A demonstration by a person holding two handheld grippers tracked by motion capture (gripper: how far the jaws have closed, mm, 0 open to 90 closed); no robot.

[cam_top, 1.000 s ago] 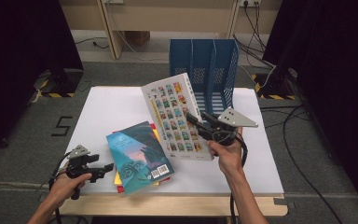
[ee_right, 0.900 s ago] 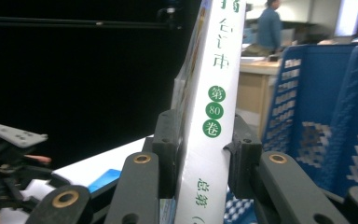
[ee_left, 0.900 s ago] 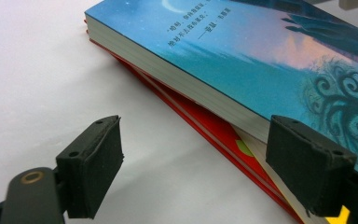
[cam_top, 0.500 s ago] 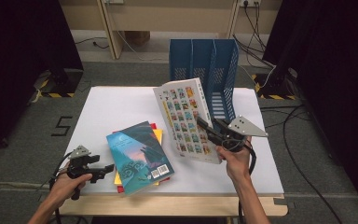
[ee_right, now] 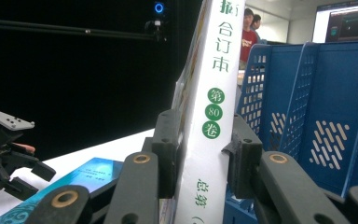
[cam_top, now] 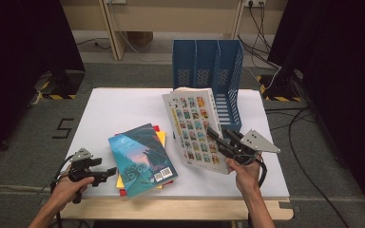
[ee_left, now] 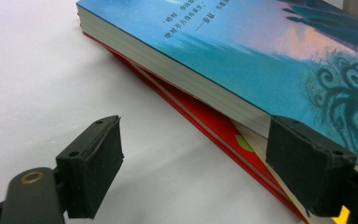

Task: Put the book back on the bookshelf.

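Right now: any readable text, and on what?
"合订本", "第 80 卷": spine of the white book clamped in the right gripper.
Quote on the blue book: too blurred.
Floor mark: reads like "5".

The right tool (cam_top: 215, 135) clamps a thick white comic volume (cam_top: 193, 128) by its lower edge, holding it tilted above the white worktop (cam_top: 119, 109) just in front of the blue three-slot file rack (cam_top: 208, 71). To the left, a teal-covered book (cam_top: 141, 159) lies on top of a yellow and a red one. The left tool (cam_top: 108, 173) rests at the worktop's near-left edge, just beside that stack, jaws apart.
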